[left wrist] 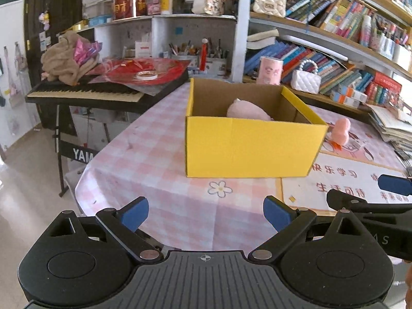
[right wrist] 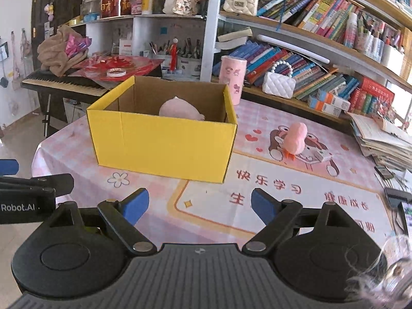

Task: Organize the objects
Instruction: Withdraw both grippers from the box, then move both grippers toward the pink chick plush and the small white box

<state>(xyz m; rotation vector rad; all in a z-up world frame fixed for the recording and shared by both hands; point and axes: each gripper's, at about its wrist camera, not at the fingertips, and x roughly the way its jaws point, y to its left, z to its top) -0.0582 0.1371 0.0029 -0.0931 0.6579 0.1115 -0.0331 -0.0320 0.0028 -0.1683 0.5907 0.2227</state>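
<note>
Keyboard stand [left wrist: 77, 154]: "YAM" is read, the rest cut off. Left gripper [right wrist: 25, 206] body, at nine o'clock: "Robot.AI". Desk mat [right wrist: 270, 177]: "快乐学习", printed upside down.
</note>
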